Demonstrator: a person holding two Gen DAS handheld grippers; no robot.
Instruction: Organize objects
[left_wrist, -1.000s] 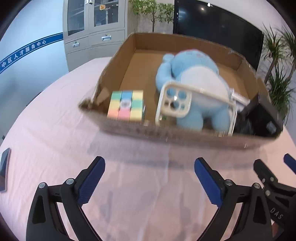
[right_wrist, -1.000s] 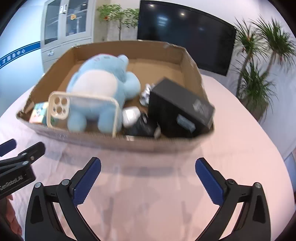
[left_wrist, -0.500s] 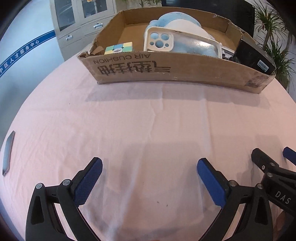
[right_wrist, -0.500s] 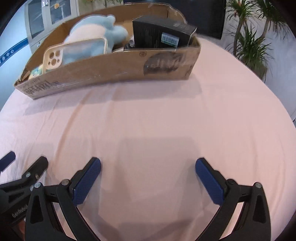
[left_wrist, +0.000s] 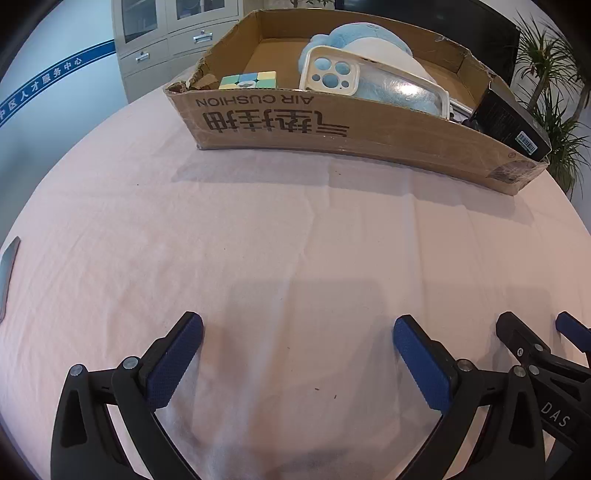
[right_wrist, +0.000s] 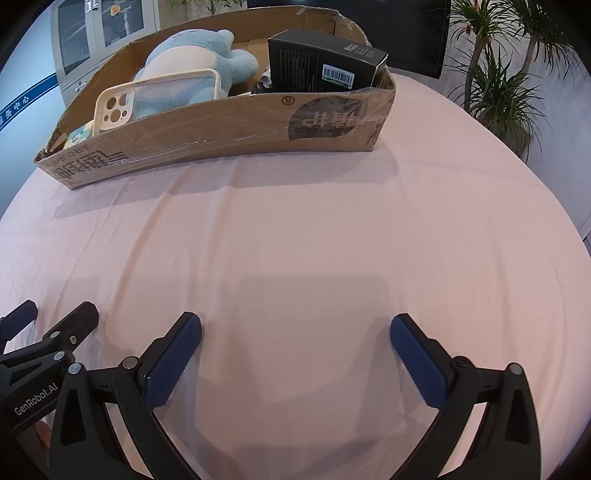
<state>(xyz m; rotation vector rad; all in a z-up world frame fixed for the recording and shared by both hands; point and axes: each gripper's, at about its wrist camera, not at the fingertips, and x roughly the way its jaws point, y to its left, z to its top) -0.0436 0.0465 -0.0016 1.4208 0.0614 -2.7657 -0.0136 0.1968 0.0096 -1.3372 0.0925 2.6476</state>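
A shallow cardboard box (left_wrist: 332, 129) (right_wrist: 221, 133) stands at the far side of the pink-clothed table. In it lie a blue plush toy (left_wrist: 373, 40) (right_wrist: 192, 55), a clear phone case (left_wrist: 369, 83) (right_wrist: 147, 96) leaning on the plush, a pastel puzzle cube (left_wrist: 248, 80) (right_wrist: 79, 136) at the left end, and a black carton (left_wrist: 511, 114) (right_wrist: 321, 64) at the right end. My left gripper (left_wrist: 297, 354) is open and empty, low over the cloth near the front. My right gripper (right_wrist: 295, 354) is open and empty, just right of the left one.
A dark flat phone-like object (left_wrist: 8, 273) lies at the table's left edge. The pink tablecloth (left_wrist: 295, 240) spreads between the grippers and the box. Grey cabinets (left_wrist: 166, 37), a dark screen and potted plants (right_wrist: 498, 85) stand beyond the table.
Both grippers have pulled back from above the box, down and toward the near side of the table. The box now sits farther away. Both stay open and empty.
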